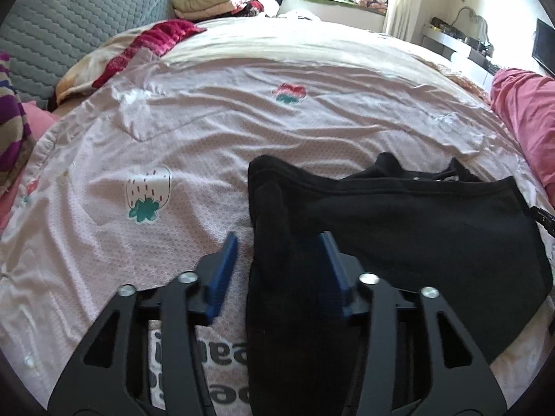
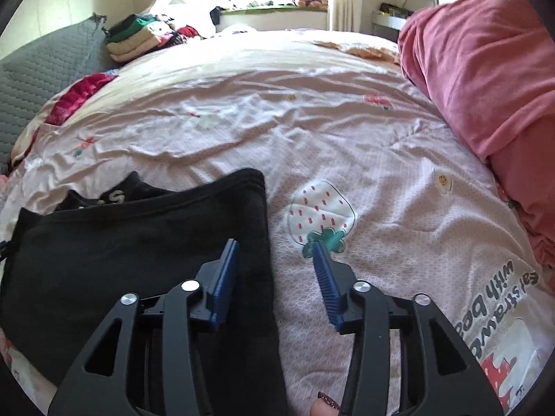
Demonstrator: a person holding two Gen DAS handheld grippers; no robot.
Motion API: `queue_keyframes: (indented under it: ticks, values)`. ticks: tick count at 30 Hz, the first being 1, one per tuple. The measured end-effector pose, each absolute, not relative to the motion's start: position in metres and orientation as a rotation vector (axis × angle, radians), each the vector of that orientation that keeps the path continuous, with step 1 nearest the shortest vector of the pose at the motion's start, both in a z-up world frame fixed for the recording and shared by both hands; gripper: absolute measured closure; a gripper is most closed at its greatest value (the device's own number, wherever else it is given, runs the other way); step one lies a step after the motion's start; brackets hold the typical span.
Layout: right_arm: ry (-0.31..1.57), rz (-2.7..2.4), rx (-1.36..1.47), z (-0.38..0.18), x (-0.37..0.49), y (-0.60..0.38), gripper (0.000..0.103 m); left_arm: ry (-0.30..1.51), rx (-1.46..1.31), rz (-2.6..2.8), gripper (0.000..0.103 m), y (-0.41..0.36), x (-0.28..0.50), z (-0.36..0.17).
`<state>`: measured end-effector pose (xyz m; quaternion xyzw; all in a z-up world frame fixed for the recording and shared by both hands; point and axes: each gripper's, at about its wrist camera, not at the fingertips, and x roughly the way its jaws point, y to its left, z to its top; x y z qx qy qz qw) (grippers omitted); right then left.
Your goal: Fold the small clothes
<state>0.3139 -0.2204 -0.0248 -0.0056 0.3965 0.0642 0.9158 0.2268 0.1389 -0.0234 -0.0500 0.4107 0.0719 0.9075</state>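
- My left gripper [image 1: 279,242] stands with jaws apart, straddling the left edge of the black garment [image 1: 416,228], nothing pinched.
- My right gripper [image 2: 275,249] is also spread wide over the garment's right edge [image 2: 138,242]; one finger sits above the cloth, the other above the quilt [image 2: 347,131].
- The garment lies flat on the pink strawberry-print quilt, between both grippers.
- A pink pillow [image 2: 485,69] rests at the right; folded clothes [image 2: 138,38] are stacked at the far side.

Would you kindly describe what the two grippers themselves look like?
Both match: the left gripper and right gripper have black, cut-out linkage arms joined by round silver pins, tipped with ribbed blue fingers. No cables or markings show. A dark-red glittery fingernail peeks in below.
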Motion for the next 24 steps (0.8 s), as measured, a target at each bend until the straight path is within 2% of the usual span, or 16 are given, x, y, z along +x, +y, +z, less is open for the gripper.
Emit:
queue_keyframes:
  ticks: [3,6,11,13,20,24]
  values:
    - [0.801,0.182,-0.031,-0.016,0.300,-0.209,0.053,0.836,-0.093,0.132,0.050,0.131,0.217,-0.014]
    - [0.796,0.241,-0.055,-0.011,0.284,-0.196,0.048,0.839,-0.084,0.096,0.042,0.120,0.206,-0.008]
    - [0.803,0.315,-0.092,-0.008,0.263,-0.177,0.041,0.867,-0.049,0.027,0.040,0.097,0.192,-0.009]
    - [0.805,0.329,-0.103,-0.008,0.258,-0.172,0.040,0.880,-0.041,0.013,0.036,0.091,0.188,-0.012]
    - [0.883,0.362,-0.111,-0.023,0.242,-0.165,0.039,0.994,-0.042,-0.022,0.033,0.078,0.178,-0.040]
    - [0.930,0.326,-0.130,-0.035,0.233,-0.166,0.039,0.998,-0.014,-0.008,0.031,0.073,0.168,-0.043]
